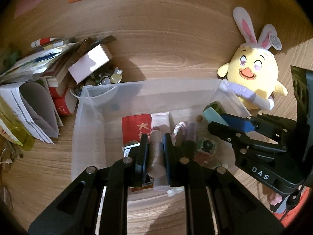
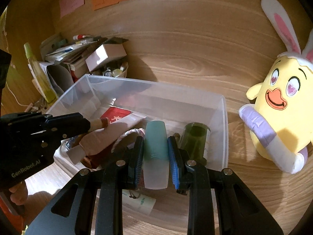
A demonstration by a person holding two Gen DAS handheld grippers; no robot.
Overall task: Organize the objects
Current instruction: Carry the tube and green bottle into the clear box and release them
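Nearest in the right wrist view, the right claw [image 2: 155,154] is clenched on a teal bottle [image 2: 156,152] whose long axis runs forward along the fingers, its frosted lower end toward the camera and its teal end pointing out over the clear bin [image 2: 223,129]; the bottle hangs above the right half of the bin, just beside a dark green cup [image 2: 193,139] that stands inside against the right wall. In the left wrist view the left claw [image 1: 154,150] is likewise clamped shut on a pale pink tube [image 1: 156,156], which also lies along its fingers and sits above the middle of the bin, so both held things are directly over the container and only a short drop down separates them from the items below. Judged from this, the coming move is a lowering and release, and the right claw is the nearer one to the free floor by the right wall, while the left has a red packet [image 1: 136,127] and a twisted pink-and-white rope [image 1: 179,129] right under it. Beyond the bin, on the wooden surface [image 2: 185,62], a yellow plush duck with rabbit ears [image 2: 281,105] leans at the right, and a heap of books and papers [image 1: 35,74] with a small white box [image 1: 91,62] lies at the far left.
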